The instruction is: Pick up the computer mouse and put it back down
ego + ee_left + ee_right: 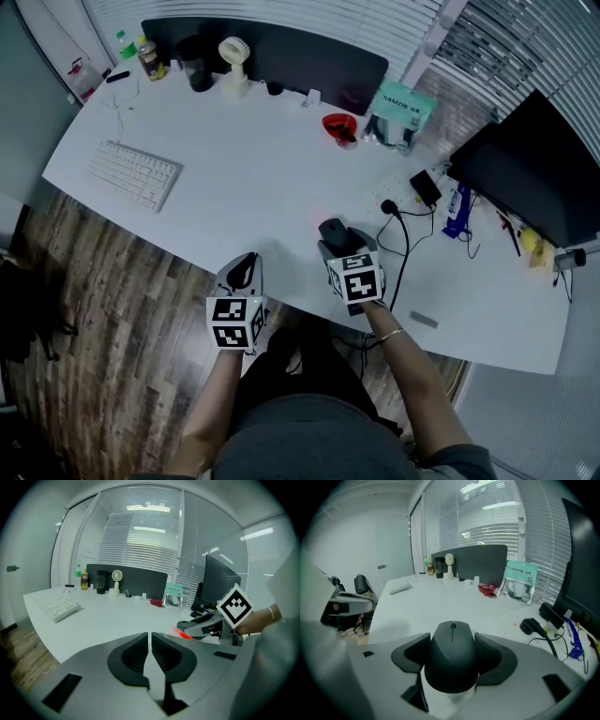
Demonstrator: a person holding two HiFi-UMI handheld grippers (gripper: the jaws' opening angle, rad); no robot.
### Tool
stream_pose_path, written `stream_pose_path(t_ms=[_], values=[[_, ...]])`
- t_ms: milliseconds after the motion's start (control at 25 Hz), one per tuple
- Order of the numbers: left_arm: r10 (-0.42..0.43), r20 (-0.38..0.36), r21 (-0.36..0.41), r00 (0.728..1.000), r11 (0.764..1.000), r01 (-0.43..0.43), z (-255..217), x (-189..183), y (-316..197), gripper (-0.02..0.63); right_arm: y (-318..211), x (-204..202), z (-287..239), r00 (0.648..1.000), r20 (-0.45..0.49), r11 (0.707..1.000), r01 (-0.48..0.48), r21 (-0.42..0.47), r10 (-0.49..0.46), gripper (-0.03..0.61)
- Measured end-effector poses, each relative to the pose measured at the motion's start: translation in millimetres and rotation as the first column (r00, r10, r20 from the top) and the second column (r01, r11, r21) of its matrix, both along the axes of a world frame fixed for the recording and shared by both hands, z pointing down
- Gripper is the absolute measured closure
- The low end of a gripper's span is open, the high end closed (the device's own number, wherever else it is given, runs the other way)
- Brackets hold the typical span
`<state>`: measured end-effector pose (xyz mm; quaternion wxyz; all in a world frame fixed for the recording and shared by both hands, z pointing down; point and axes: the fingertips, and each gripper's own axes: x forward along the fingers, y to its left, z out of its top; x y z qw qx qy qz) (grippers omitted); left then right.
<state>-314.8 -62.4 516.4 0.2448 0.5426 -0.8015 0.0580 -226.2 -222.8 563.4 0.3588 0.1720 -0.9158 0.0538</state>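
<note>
The black computer mouse (pixel 333 231) (pixel 452 656) sits between the jaws of my right gripper (pixel 337 242) (pixel 452 660), whose ribbed pads press on both its sides. A red glow on the white desk (pixel 244 178) under that gripper (pixel 201 627) shows in the left gripper view. The mouse seems slightly off the desk, though I cannot be sure. My left gripper (pixel 242 274) (pixel 150 646) hovers at the desk's near edge, left of the right one. Its jaws are shut with nothing between them.
A white keyboard (pixel 134 173) lies at the left. A black plug and cable (pixel 392 208) trail just right of the mouse. A red bowl (pixel 339 127), teal box (pixel 401 108), small fan (pixel 232 66) and bottles stand at the back. A dark monitor (pixel 539 169) is at right.
</note>
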Motion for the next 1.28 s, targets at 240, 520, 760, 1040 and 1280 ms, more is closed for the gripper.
stream_pose_path(t_ms=[240, 520, 760, 1040, 1280], values=[[0.073, 0.007, 0.016, 0.997, 0.997, -0.073, -5.0, 13.0, -13.0, 0.581, 6.5, 20.9, -17.6, 0.997, 0.037, 0.998, -0.061, -0.005, 0.061, 0.284], [0.193, 0.022, 0.015, 0.981, 0.981, -0.193, -7.6, 36.3, -34.6, 0.581, 7.0, 53.9, -33.0, 0.987, 0.056, 0.989, -0.151, 0.003, 0.15, 0.284], [0.313, 0.038, 0.014, 0.949, 0.95, -0.313, -11.0, 62.2, -55.6, 0.581, 4.2, 92.7, -48.0, 0.961, 0.082, 0.964, -0.264, 0.013, 0.262, 0.284], [0.449, 0.05, 0.019, 0.892, 0.893, -0.45, -11.7, 101.5, -78.4, 0.581, 0.3, 151.6, -58.2, 0.91, 0.093, 0.912, -0.409, 0.034, 0.405, 0.284], [0.551, 0.049, 0.015, 0.833, 0.834, -0.552, -11.1, 141.3, -97.6, 0.581, -4.8, 213.4, -61.0, 0.842, 0.087, 0.842, -0.538, 0.045, 0.533, 0.284]])
